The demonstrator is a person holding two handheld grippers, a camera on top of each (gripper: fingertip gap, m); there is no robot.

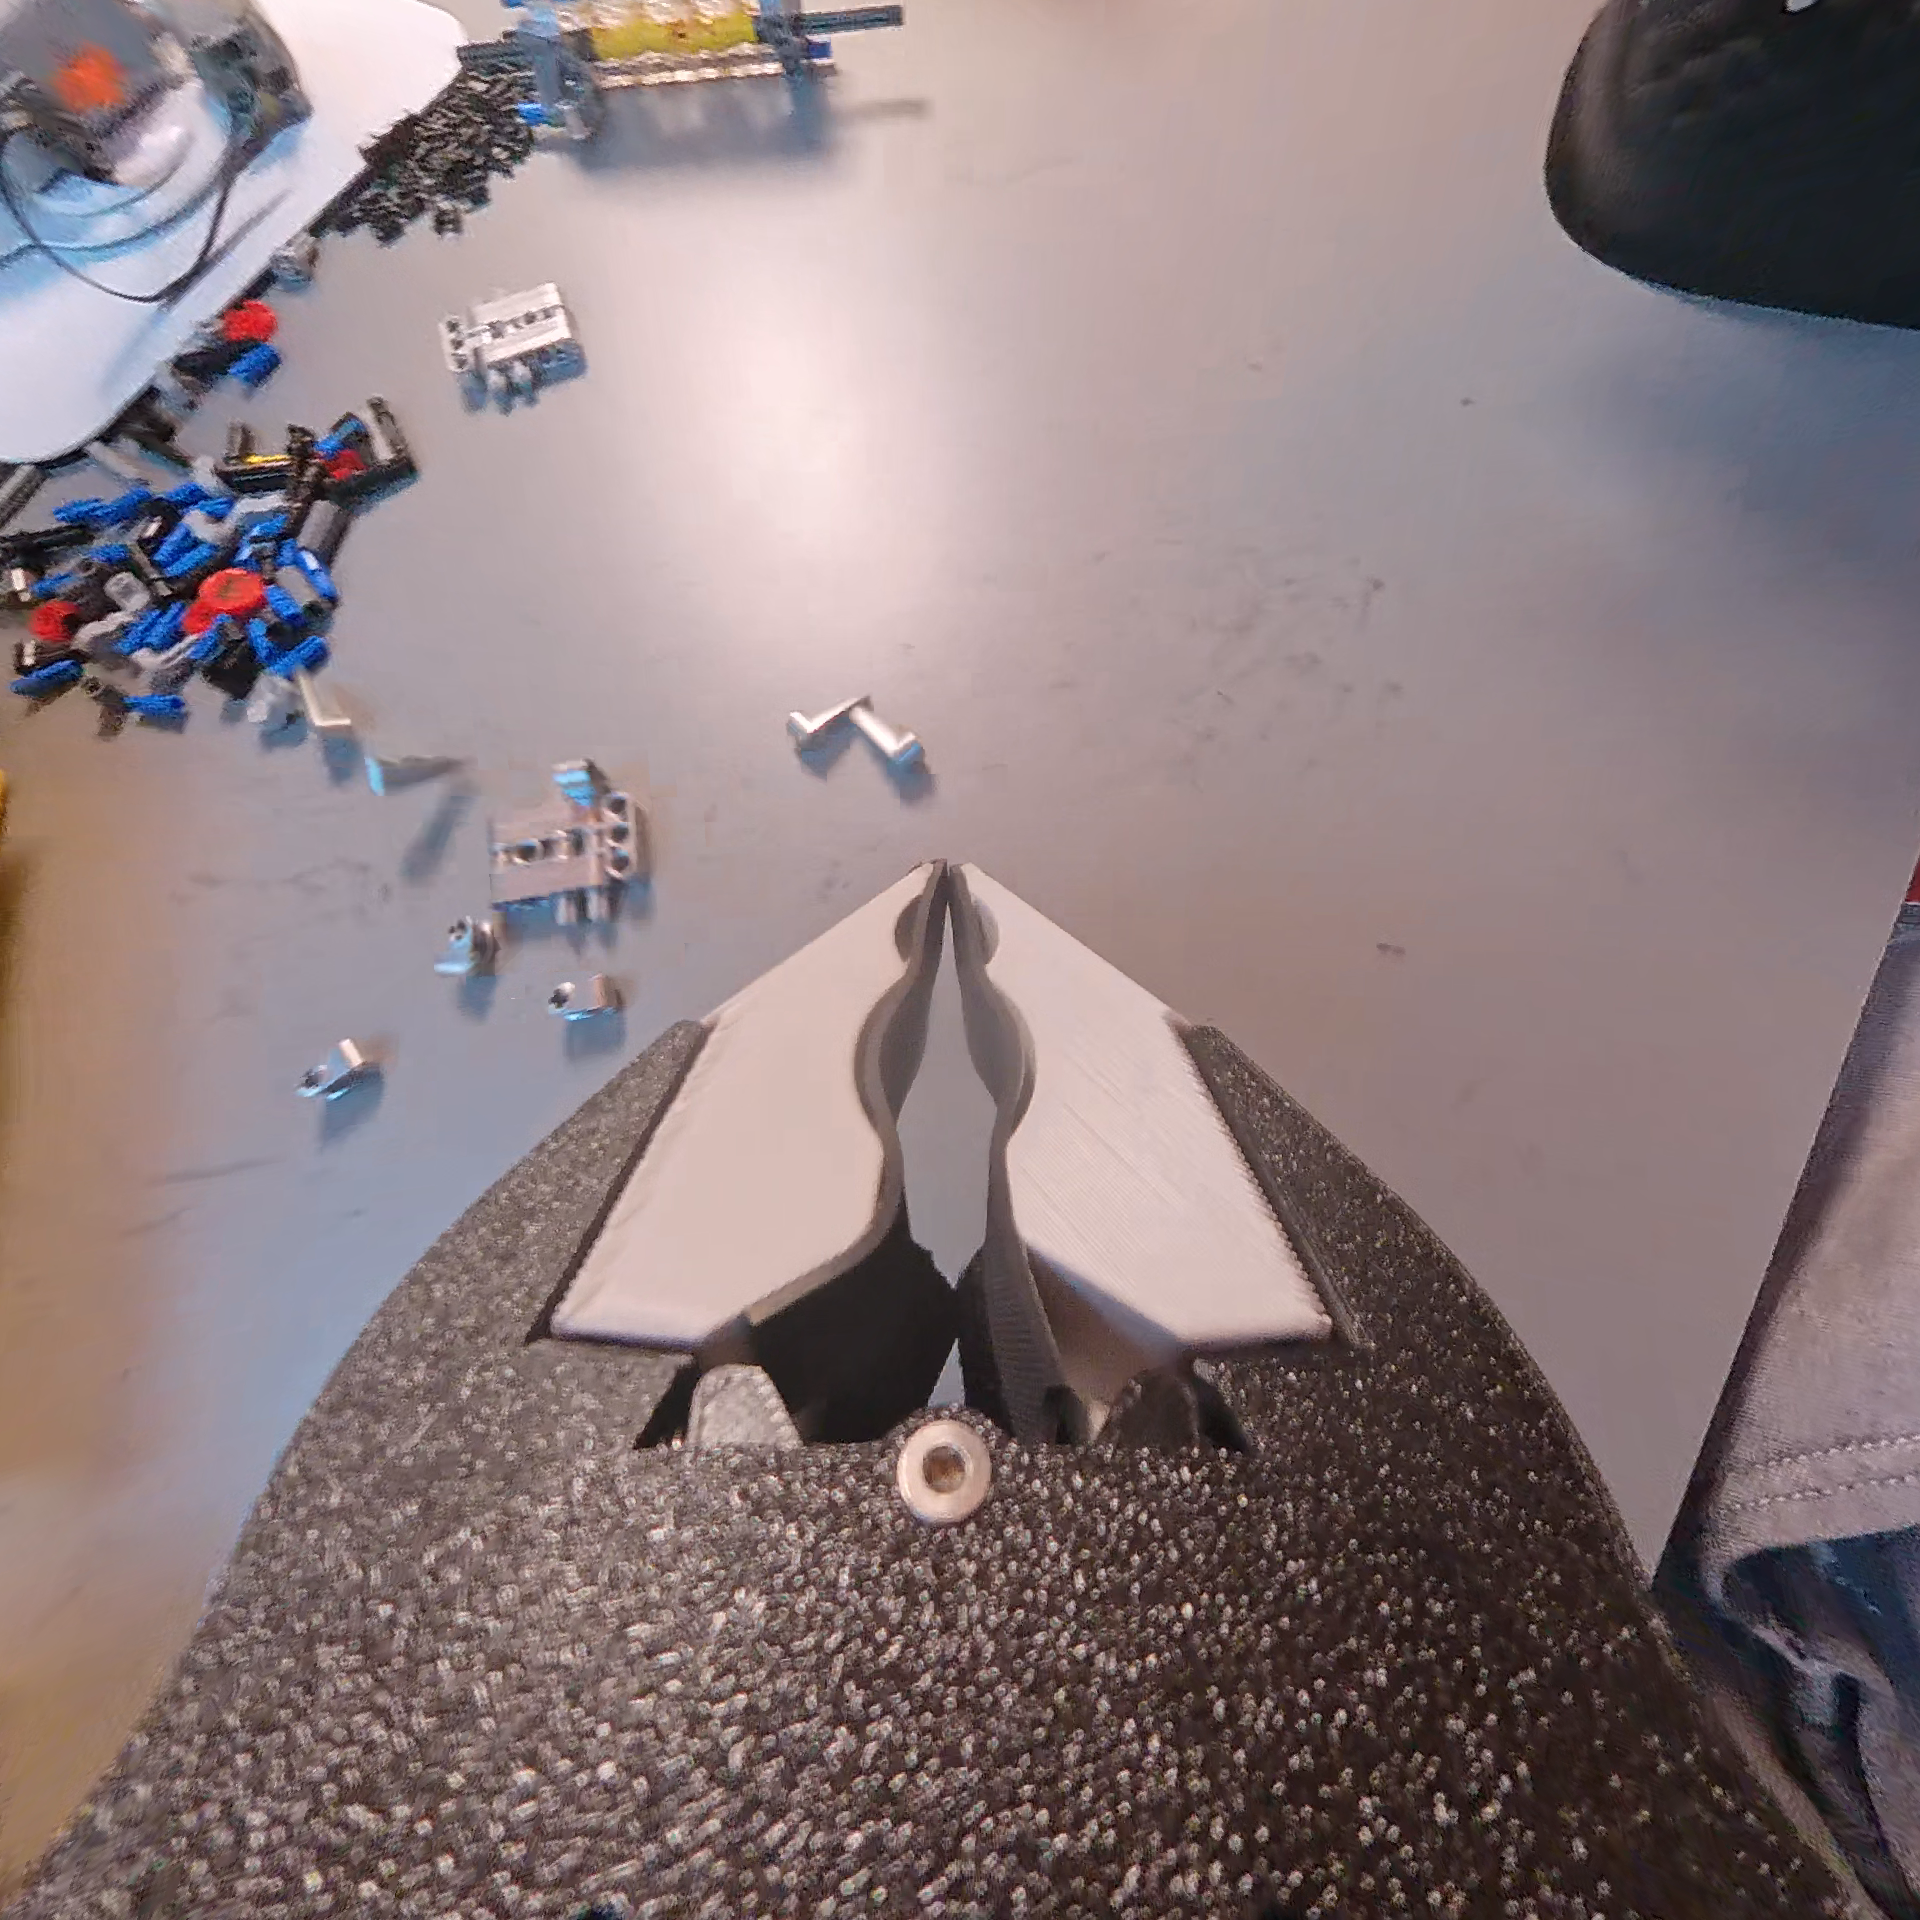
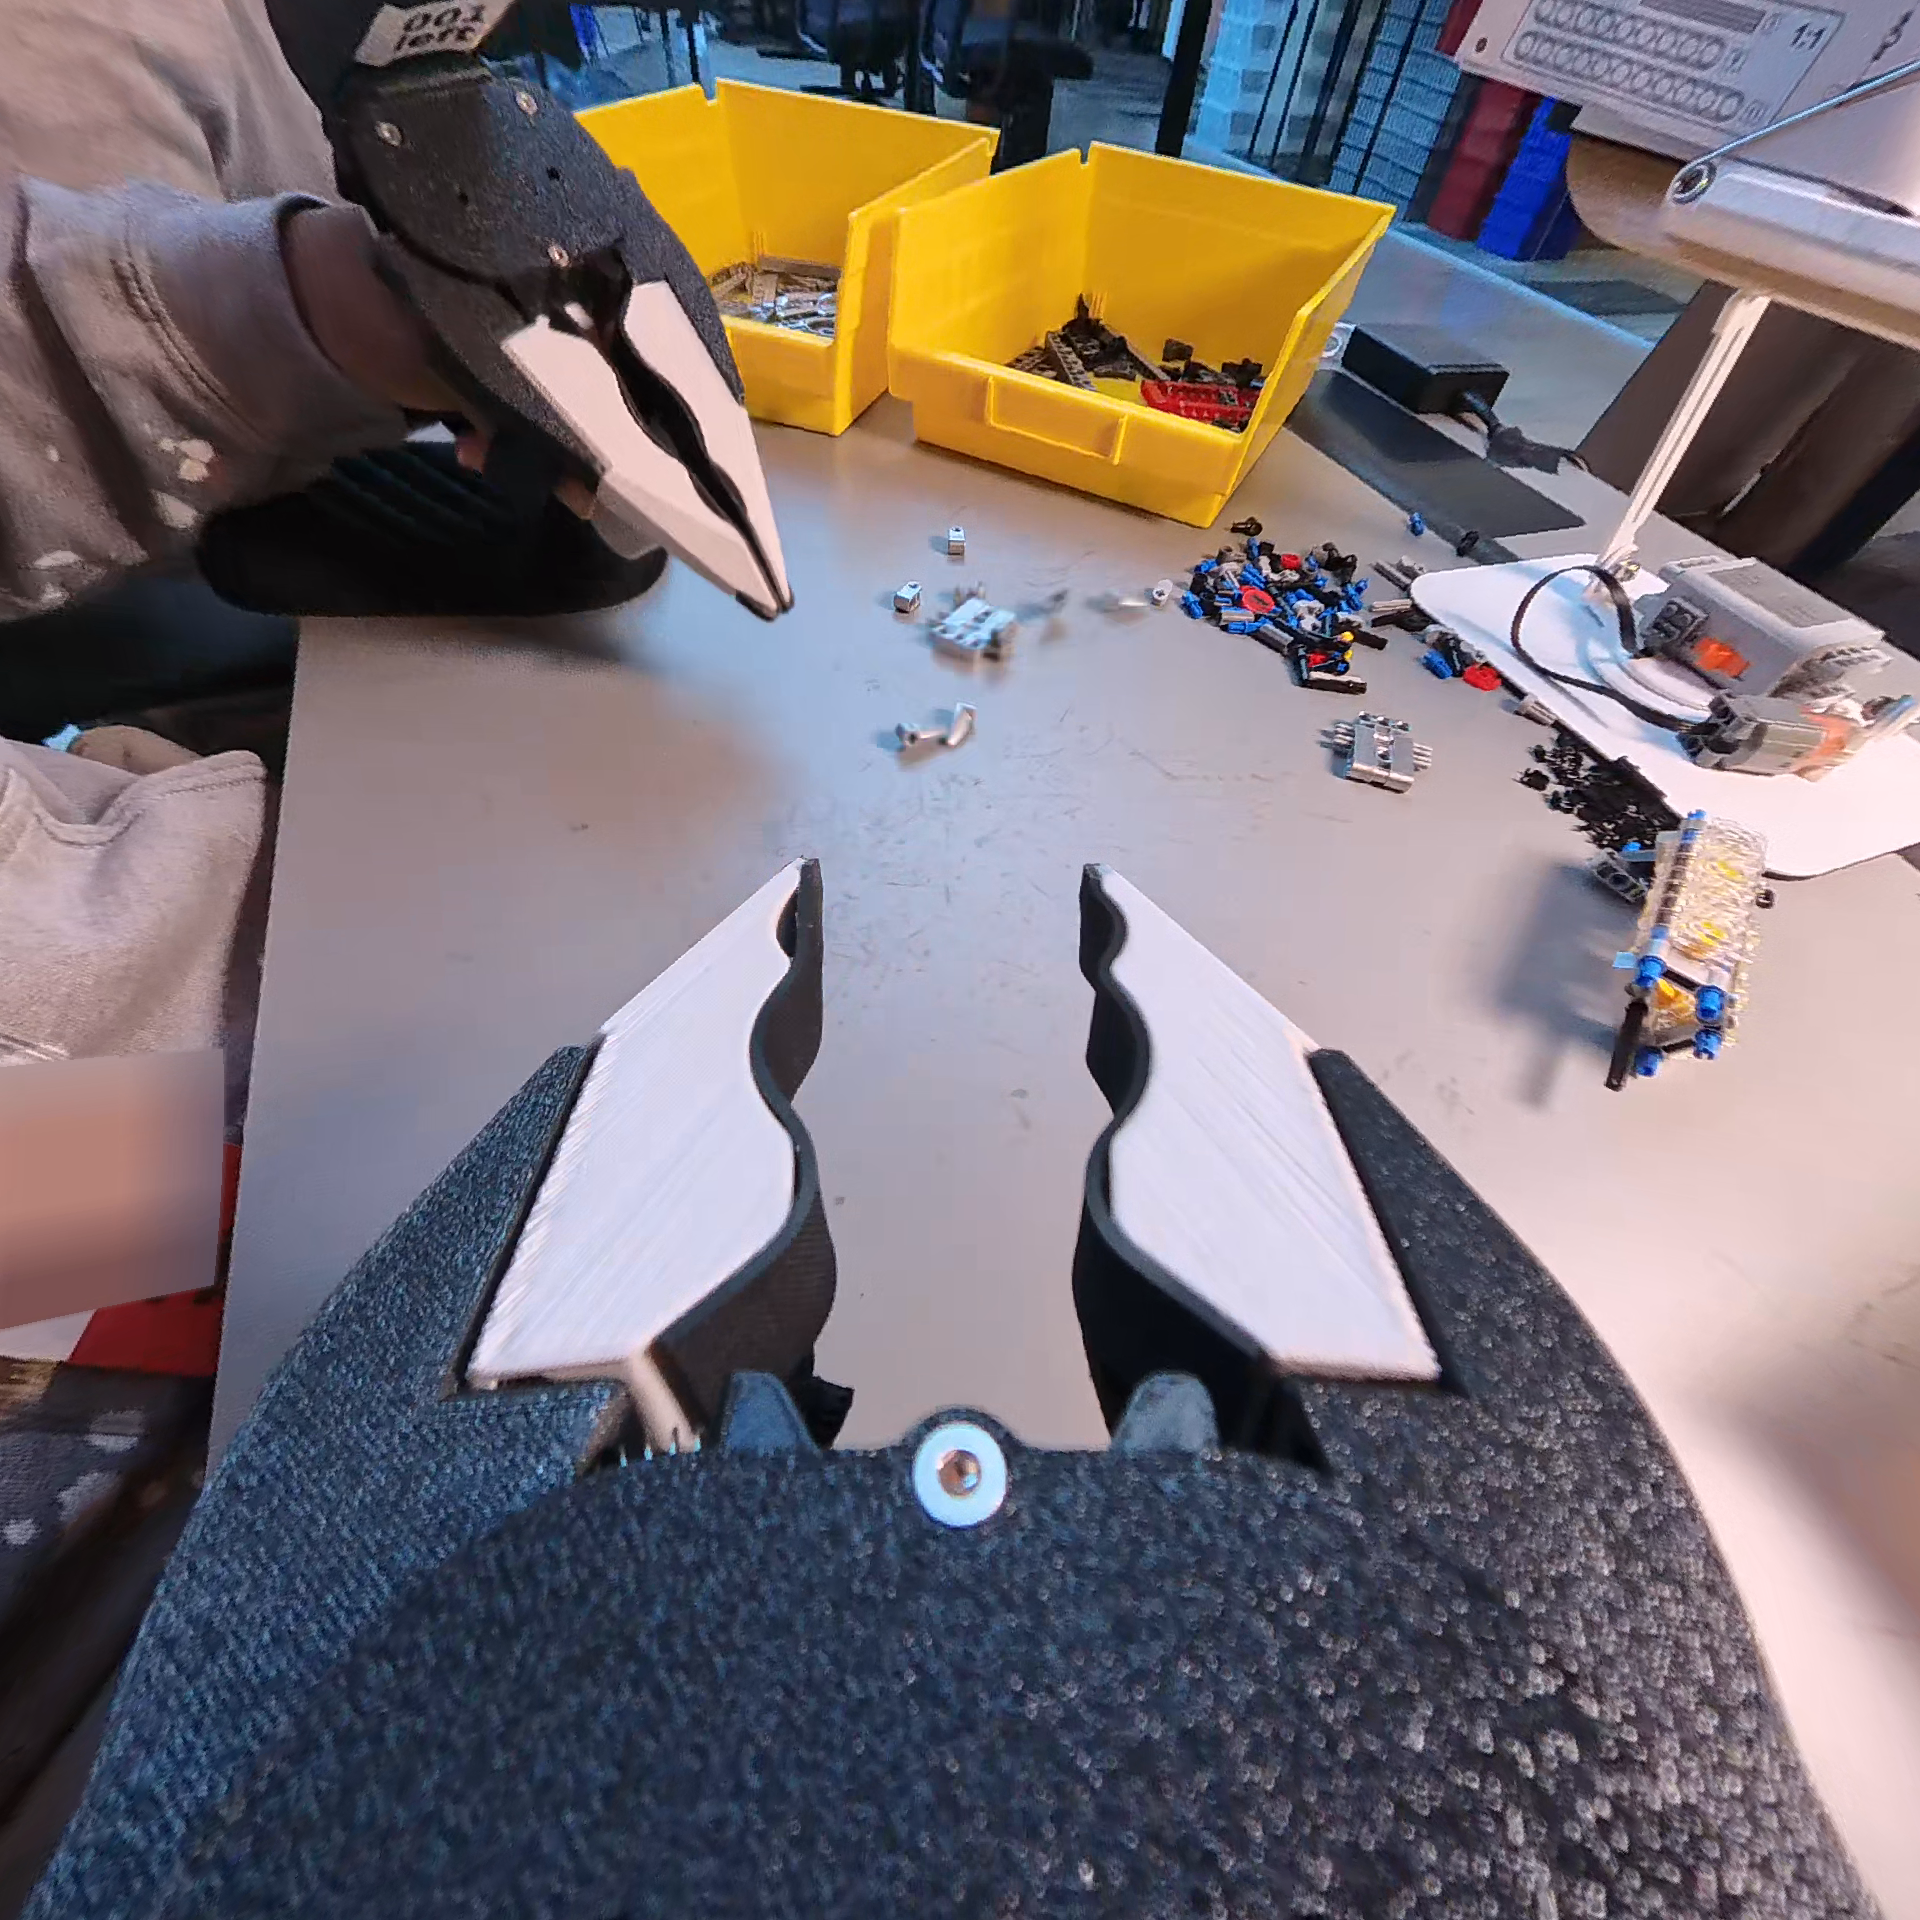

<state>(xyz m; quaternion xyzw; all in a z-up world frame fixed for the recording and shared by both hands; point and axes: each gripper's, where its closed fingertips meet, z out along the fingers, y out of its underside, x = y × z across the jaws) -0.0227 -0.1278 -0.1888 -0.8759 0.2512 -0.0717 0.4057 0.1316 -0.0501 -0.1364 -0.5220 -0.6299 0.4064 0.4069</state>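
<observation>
My left gripper fingers are pressed together, empty, above the bench; grey crank piece at eleven o'clock. Right gripper fingers gape, empty.

Writing, two items, both in the right wrist view:
1. White tag with short dark characters, on the top of the left gripper.
2. White printed sheet, top right: rows of outlined circles with small figures beside them.

Left wrist view: nothing legible.
</observation>
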